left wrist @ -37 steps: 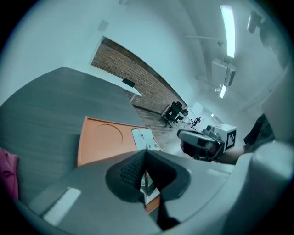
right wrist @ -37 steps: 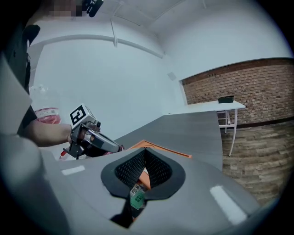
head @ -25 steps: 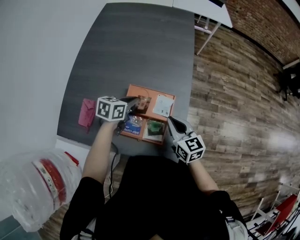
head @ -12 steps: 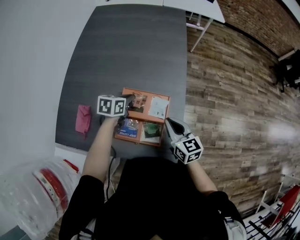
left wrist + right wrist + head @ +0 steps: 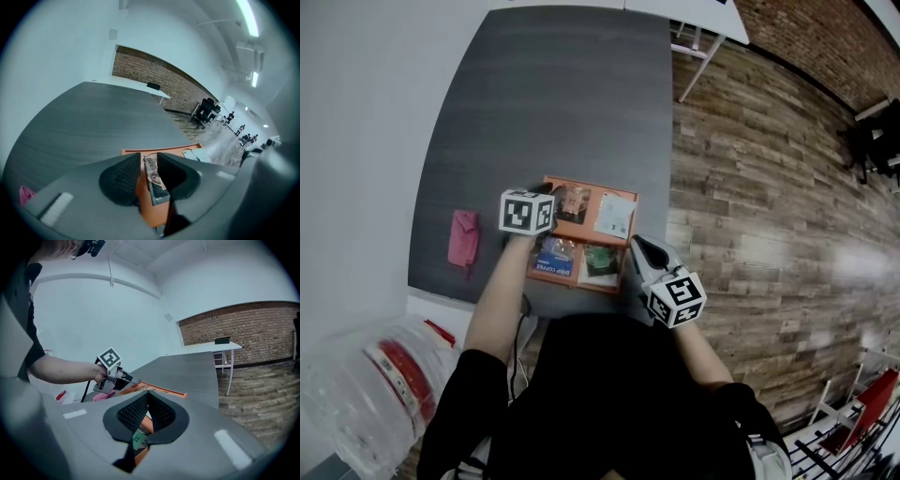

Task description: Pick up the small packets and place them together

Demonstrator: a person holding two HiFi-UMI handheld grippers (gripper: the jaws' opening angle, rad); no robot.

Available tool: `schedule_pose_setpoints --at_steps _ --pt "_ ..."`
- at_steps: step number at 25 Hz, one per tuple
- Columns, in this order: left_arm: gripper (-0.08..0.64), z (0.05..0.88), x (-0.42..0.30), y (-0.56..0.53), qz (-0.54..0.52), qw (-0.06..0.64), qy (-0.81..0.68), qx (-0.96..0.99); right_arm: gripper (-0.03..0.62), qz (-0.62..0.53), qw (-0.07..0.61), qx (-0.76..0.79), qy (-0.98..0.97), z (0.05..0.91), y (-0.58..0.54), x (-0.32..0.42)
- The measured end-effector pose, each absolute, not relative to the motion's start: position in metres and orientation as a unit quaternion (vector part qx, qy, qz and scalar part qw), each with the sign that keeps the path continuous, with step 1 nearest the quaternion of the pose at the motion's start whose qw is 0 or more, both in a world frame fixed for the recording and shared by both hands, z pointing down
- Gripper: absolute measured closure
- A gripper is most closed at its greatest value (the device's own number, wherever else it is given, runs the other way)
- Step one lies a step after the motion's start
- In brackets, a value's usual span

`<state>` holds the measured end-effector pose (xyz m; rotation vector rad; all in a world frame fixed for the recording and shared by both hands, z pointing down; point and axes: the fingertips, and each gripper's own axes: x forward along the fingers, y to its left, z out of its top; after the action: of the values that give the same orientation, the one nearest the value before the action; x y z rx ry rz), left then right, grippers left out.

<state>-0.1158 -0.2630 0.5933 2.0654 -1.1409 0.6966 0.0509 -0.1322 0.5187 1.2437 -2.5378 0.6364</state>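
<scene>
An orange tray sits at the near edge of the dark grey table. It holds a brown packet, a white packet, a blue packet and a green packet. My left gripper hangs over the tray's far left part. Its jaws have just been opening, and the brown packet stands loose between them, leaning on the right jaw. My right gripper is shut and empty beside the tray's near right corner. Below its fingertips the green packet shows.
A pink packet lies on the table left of the tray. A clear plastic bag with red print sits at the lower left. Wooden floor runs along the table's right edge. A white desk stands further off.
The left gripper came down over the tray's far left part and parted its jaws, letting go of the brown packet. The right gripper stayed where it was.
</scene>
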Motion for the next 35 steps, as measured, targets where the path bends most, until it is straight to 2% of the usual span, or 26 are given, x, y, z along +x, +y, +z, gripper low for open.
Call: schedule_pose_setpoints --at_steps 9,20,35 --pt "0.459 0.568 -0.108 -0.244 0.230 0.323 -0.424 0.814 0.591 0.214 0.121 0.421 -0.873 0.516 -0.132 0.048" --pt "0.489 0.558 -0.104 -0.169 0.171 0.370 -0.401 0.820 0.591 0.213 0.122 0.408 -0.880 0.517 -0.128 0.040" --pt "0.495 0.601 -0.095 -0.123 0.211 0.409 -0.380 0.802 0.591 0.217 0.117 0.405 -0.881 0.518 -0.122 0.043"
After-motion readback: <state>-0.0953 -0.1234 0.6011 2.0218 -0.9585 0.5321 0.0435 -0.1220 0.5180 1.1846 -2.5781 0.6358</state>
